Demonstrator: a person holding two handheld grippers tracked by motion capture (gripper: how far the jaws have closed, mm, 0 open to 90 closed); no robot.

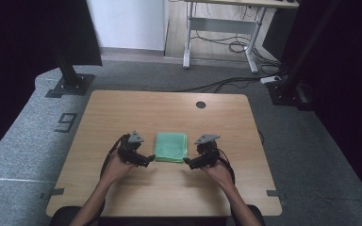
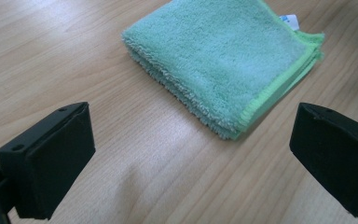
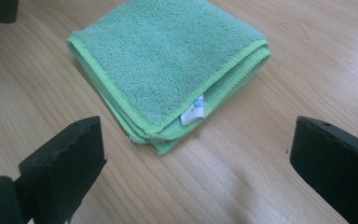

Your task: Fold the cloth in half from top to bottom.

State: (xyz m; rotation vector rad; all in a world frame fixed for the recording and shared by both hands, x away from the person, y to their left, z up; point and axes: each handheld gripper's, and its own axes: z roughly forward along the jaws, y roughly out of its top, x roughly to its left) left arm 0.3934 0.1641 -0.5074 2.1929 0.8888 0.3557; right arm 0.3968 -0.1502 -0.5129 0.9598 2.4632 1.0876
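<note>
Approach stage of handling a folded cloth, read from left to right. Left gripper (image 1: 147, 160) hovers just beside the near-left corner of the green cloth (image 1: 171, 147), its jaws spread wide and holding nothing; the left gripper view shows the corner lying ahead between them, apart from both pads. The cloth rests flat on the wooden table (image 1: 122, 113), folded into a thick square near the middle of the near half, its small white label (image 3: 194, 112) at the near-right corner. Right gripper (image 1: 189, 162) mirrors the first at that corner — jaws likewise wide and empty. Judged from this pose, the next move calls for each gripper to advance until a corner sits between its pads, then to close — on the top layer alone if unfolding is intended.
</note>
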